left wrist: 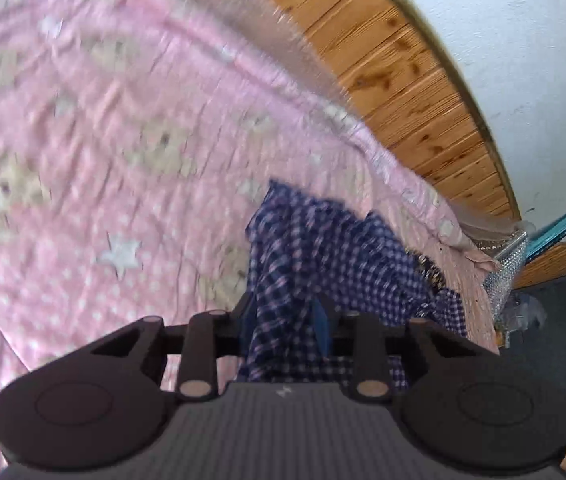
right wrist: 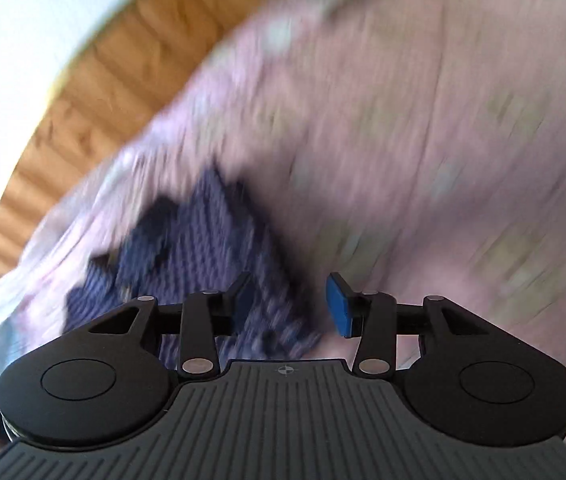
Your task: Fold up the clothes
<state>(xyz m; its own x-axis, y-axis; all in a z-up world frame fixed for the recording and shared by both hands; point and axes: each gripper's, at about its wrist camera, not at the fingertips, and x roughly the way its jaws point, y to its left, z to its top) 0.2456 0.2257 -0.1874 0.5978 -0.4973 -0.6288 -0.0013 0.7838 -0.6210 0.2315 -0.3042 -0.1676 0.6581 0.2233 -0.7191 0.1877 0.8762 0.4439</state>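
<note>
Where the big pink quilted bedspread with white stars and dots (left wrist: 95, 152) lies, it fills most of both views, and it looks blurry. Behind the bedspread runs a brown wooden plank headboard (left wrist: 411, 92), and a white wall (left wrist: 523, 40) stands past that.

On the bedspread, near the edge by the headboard, lies the dark blue and white checked cloth garment (left wrist: 323, 248). It is bunched up and not flat. In the right wrist view the same garment (right wrist: 203, 240) shows as a blurry dark heap just in front of the fingers, a bit to their left.

The black left gripper (left wrist: 289, 322) is pinching the checked garment. Its two fingers are close together with a bunch of the cloth squeezed between them, and one blue pad (left wrist: 321, 326) peeks out beside the cloth.

The black right gripper (right wrist: 291, 306) has its fingers spread wide apart and holds nothing. One blue pad (right wrist: 339, 306) is bare, with pink bedspread behind it. The other finger sits over the edge of the garment.

At the far corner of the bed, a shiny silver thing (left wrist: 507, 268) and a teal flat thing (left wrist: 563, 224) show, too small to tell what they are.
</note>
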